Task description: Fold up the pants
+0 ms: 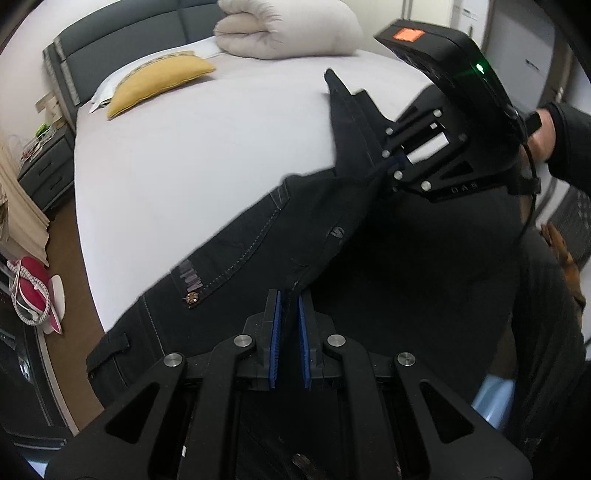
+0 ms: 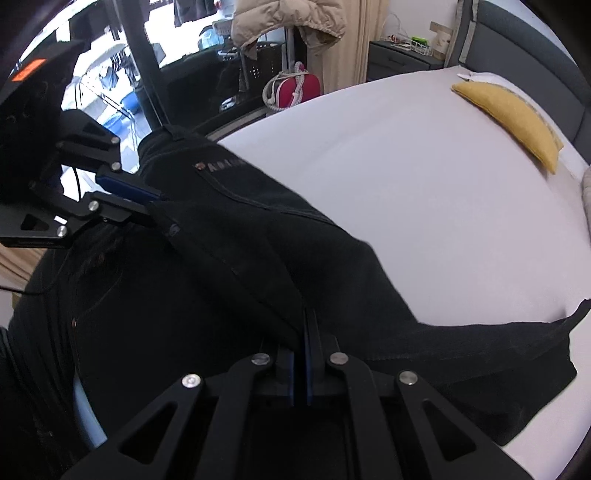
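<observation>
Black jeans (image 1: 258, 229) hang stretched between my two grippers above the edge of the bed (image 1: 203, 147), waistband and rivet button showing. At the bottom of the left wrist view my left gripper (image 1: 290, 295) is shut, its blue pads pinching a fold of the fabric. My right gripper (image 1: 388, 166) bites the jeans at the upper right, held by a hand (image 1: 543, 136) in a dark sleeve. In the right wrist view my right gripper (image 2: 306, 317) is shut on the jeans (image 2: 258, 229), and my left gripper (image 2: 155, 206) clamps them at the left. A trouser end trails over the sheet at the right.
The bed (image 2: 424, 184) has a pale sheet and a grey headboard. On it lie a yellow pillow (image 1: 159, 81) and a rolled beige duvet (image 1: 288, 26). A dark nightstand (image 1: 44, 166) and a red object (image 1: 31, 288) stand on the floor beside the bed. A beige jacket (image 2: 288, 22) hangs behind.
</observation>
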`<state>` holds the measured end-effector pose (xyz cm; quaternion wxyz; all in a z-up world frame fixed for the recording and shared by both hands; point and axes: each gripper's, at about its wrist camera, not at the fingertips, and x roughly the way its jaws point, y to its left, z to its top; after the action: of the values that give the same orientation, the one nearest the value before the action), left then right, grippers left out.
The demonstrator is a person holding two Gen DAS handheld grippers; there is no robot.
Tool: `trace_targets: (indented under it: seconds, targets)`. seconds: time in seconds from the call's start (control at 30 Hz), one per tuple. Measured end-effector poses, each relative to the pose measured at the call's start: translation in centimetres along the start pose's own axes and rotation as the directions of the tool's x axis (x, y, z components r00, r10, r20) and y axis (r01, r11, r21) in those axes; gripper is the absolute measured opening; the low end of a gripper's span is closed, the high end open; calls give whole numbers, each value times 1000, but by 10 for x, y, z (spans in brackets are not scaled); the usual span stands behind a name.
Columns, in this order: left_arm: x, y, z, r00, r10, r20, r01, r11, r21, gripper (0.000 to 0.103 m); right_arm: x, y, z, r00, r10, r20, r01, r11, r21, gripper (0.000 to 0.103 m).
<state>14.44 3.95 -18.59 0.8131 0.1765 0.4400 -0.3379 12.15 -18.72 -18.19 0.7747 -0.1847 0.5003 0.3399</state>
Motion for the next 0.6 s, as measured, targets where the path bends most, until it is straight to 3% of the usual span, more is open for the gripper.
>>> trace_targets:
  seconds: [0.13, 0.27, 0.37, 0.6]
  targets:
    - [-6, -24, -21, 999, -16, -32, 16, 1000, 23, 8, -1, 20, -16, 999, -32, -12, 32, 999, -35, 6]
    - [-3, -39, -38, 997, -24, -70, 27, 999, 33, 8, 6, 56, -33, 993, -103, -55, 95, 985, -142, 6]
    - [-6, -50, -53, 995, -47, -91, 50, 998, 34, 8, 14, 77, -44, 991, -104, -80, 89, 980, -178, 6]
    - [-11, -74, -76, 988, -90, -125, 94, 995, 24, 8, 22, 110, -53, 979, -182, -92, 153, 954, -258, 6]
